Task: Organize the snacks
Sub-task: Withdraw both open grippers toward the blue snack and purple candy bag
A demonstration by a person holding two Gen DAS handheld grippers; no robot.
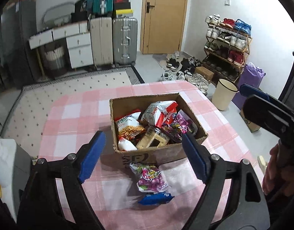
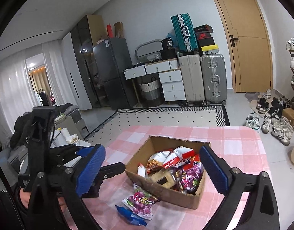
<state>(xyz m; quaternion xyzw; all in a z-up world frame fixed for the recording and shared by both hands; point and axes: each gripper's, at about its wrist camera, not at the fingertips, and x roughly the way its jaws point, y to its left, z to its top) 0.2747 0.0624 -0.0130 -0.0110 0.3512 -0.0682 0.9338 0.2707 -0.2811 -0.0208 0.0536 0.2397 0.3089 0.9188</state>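
Table (image 1: pixel 74 115): pink checked cloth, carrying the snacks.
Box (image 1: pixel 162 153): cardboard, open-topped, packed with snack bags.
Purple bag (image 1: pixel 151 178): on the cloth, touching the box's near wall.
Blue packet (image 1: pixel 155 199): just beside the purple bag.
Left gripper (image 1: pixel 141 153): jaws wide, empty.
Right gripper (image 2: pixel 152 170): jaws wide, empty.

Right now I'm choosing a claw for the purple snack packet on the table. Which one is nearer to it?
Left. The left claw hangs open directly above the purple snack packet. The right claw is open too, farther off to the packet's right over the cardboard box.
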